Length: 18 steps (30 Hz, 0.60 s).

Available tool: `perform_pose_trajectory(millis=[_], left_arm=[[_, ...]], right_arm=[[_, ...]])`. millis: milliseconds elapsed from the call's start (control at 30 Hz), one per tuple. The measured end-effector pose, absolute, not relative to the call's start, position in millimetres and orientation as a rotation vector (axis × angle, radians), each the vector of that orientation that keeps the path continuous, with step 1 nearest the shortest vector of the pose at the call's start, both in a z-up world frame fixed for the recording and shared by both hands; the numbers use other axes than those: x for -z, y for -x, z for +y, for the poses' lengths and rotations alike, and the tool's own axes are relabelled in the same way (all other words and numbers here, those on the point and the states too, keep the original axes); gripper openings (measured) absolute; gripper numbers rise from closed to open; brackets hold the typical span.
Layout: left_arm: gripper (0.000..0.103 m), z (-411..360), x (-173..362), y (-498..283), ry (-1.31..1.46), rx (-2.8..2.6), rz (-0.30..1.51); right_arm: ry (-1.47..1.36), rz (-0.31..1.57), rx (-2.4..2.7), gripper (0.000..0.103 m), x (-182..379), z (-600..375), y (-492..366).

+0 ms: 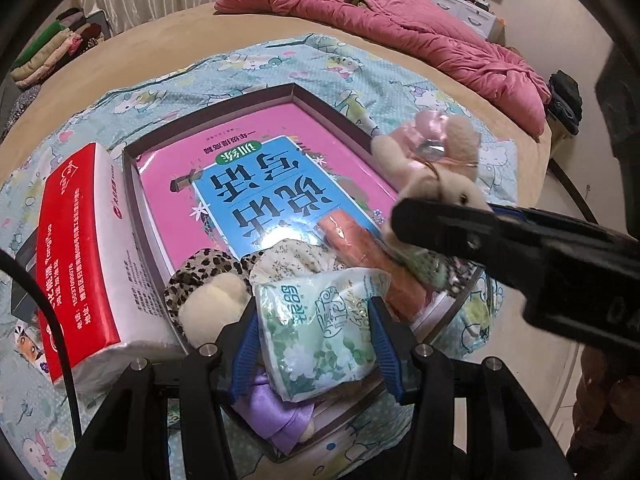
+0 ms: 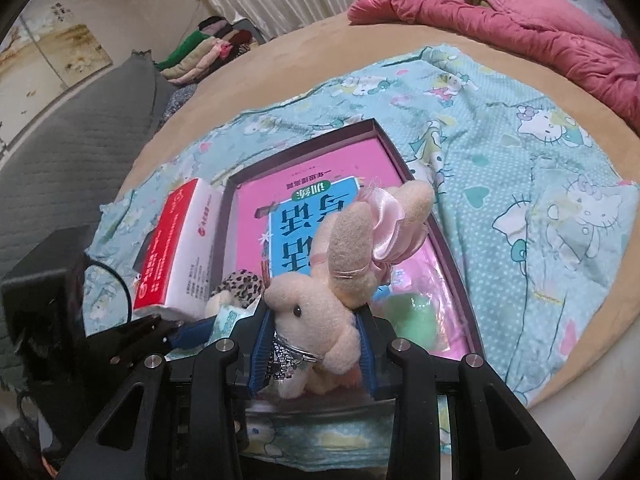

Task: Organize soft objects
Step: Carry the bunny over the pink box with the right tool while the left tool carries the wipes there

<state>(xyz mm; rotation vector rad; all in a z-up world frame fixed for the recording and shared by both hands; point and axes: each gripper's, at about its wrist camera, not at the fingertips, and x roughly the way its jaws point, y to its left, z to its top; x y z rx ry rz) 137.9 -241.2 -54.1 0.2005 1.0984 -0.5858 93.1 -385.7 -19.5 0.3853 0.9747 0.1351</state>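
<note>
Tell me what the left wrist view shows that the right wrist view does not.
Only the left wrist view shows the left gripper shut on a green tissue pack, with purple cloth below. Only the right wrist view shows the grey cushion and the rabbit's face between the right gripper fingers. Both show the plush rabbit, the box, the pink book, the red tissue pack.
</note>
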Motion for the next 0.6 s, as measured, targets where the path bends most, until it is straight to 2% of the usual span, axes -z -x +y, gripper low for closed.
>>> perform_pose_trajectory(millis=[333, 600], left_arm=[[0.052, -242, 55, -138, -0.199, 0.587, 1.103], [0.052, -240, 55, -143, -0.176, 0.581, 1.105]], right_arm=[[-0.558, 1.031, -0.169, 0.039, 49, -390, -118], [-0.592, 1.033, -0.13, 0.04, 60, -398, -123]])
